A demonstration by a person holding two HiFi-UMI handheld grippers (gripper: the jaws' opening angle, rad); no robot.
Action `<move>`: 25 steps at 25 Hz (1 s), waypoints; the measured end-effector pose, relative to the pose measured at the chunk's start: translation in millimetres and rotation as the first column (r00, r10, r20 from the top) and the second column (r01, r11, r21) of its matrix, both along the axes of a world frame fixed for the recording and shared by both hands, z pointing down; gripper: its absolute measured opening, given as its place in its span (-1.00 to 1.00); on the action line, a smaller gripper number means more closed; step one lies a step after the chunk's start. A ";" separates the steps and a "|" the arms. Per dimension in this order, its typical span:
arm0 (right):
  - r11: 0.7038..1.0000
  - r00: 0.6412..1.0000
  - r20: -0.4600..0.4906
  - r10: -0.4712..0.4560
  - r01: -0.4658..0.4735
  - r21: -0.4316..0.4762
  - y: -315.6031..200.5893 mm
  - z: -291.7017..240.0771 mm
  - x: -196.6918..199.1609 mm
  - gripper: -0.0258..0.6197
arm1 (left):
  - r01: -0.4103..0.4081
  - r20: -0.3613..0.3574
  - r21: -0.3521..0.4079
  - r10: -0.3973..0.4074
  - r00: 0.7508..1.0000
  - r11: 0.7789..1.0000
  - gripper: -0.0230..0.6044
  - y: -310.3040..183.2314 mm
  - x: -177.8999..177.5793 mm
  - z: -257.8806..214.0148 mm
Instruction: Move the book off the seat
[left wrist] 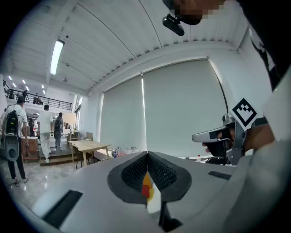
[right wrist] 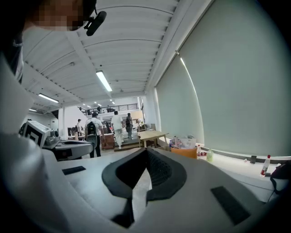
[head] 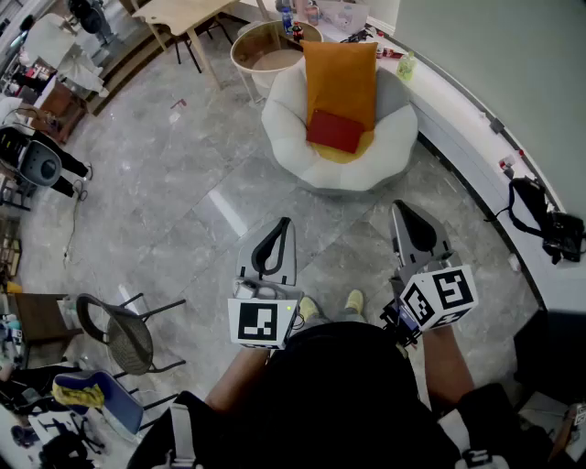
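A red book (head: 335,130) lies on a white round seat (head: 293,137), leaning on an orange cushion (head: 341,78). Both grippers are held close in front of the person's body, well short of the seat and pointing toward it. My left gripper (head: 286,223) is shut with nothing in it; in the left gripper view its jaws (left wrist: 147,154) meet, and a sliver of the orange cushion and the red book (left wrist: 144,189) shows below them. My right gripper (head: 400,207) is also shut and empty, its jaws (right wrist: 146,150) closed together. The right gripper (left wrist: 218,135) also appears in the left gripper view.
A round wooden-rimmed table (head: 265,46) and a wooden table (head: 183,14) stand behind the seat. A white curved counter (head: 476,137) runs along the right, with a black bag (head: 540,215) on it. A black mesh chair (head: 124,334) stands at the left. People (right wrist: 93,132) walk far off.
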State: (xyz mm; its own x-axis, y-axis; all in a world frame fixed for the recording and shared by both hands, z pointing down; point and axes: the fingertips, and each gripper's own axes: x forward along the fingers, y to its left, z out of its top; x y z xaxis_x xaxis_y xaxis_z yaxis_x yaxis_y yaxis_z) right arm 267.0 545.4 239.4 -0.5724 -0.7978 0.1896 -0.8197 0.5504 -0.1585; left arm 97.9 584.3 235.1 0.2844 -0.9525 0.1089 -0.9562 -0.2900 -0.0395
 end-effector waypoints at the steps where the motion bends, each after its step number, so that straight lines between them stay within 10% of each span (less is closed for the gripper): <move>1: 1.000 1.000 0.001 0.006 -0.006 0.010 1.5 -1.5 -2.8 -0.89 | -0.002 -0.010 0.001 0.002 1.000 1.000 -0.89 1.8 -4.0 -0.4; 25: 0.997 1.000 -0.014 0.012 -0.010 0.077 46.8 -7.6 -81.4 -0.89 | -0.091 -0.027 0.037 0.092 0.995 0.995 -0.89 36.8 -72.4 2.1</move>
State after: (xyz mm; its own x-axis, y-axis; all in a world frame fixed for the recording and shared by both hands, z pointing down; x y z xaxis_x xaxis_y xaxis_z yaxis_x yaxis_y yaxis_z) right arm 185.5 592.3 231.8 -0.5612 -0.8165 0.1357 -0.8276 0.5514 -0.1046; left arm 25.6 621.1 237.1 0.3727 -0.9256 0.0660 -0.9268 -0.3749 -0.0242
